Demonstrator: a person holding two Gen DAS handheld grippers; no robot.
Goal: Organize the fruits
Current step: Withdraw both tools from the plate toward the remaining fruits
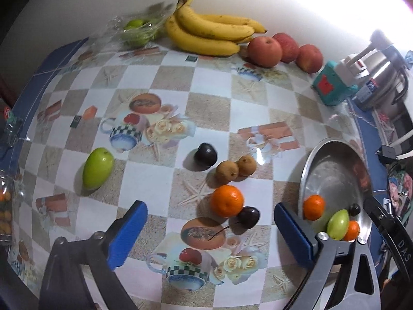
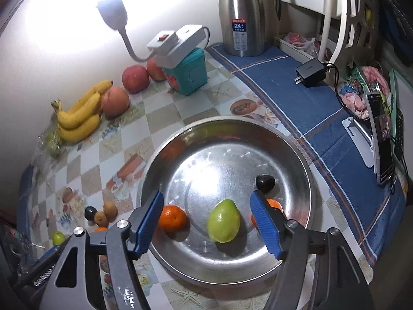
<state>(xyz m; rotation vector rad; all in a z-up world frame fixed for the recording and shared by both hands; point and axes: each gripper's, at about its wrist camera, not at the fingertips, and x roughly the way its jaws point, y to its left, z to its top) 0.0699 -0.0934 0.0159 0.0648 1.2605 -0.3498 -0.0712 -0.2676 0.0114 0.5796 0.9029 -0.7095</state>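
In the right wrist view my right gripper point(image 2: 207, 224) hangs open over a steel plate point(image 2: 232, 125). A green fruit point(image 2: 223, 221) lies on the plate between the blue pads, which stand clear of it. A tangerine point(image 2: 172, 217), a second tangerine point(image 2: 275, 204) partly behind the right finger, and a dark plum point(image 2: 265, 183) also lie there. My left gripper point(image 1: 211, 232) is open wide above the table, holding nothing. Just beyond its fingers lie a tangerine point(image 1: 227, 201) and a dark plum point(image 1: 248, 216). Farther off are two brown fruits point(image 1: 227, 171), another plum point(image 1: 205, 154) and a green fruit point(image 1: 98, 168).
Bananas point(image 1: 209, 31), three apples point(image 1: 264, 51) and a bag of green fruit point(image 1: 136, 32) line the wall. A teal box point(image 2: 189, 72) carrying a power strip, a steel jug point(image 2: 242, 15), a charger point(image 2: 309, 72) and a phone point(image 2: 382, 139) stand beyond and right of the plate.
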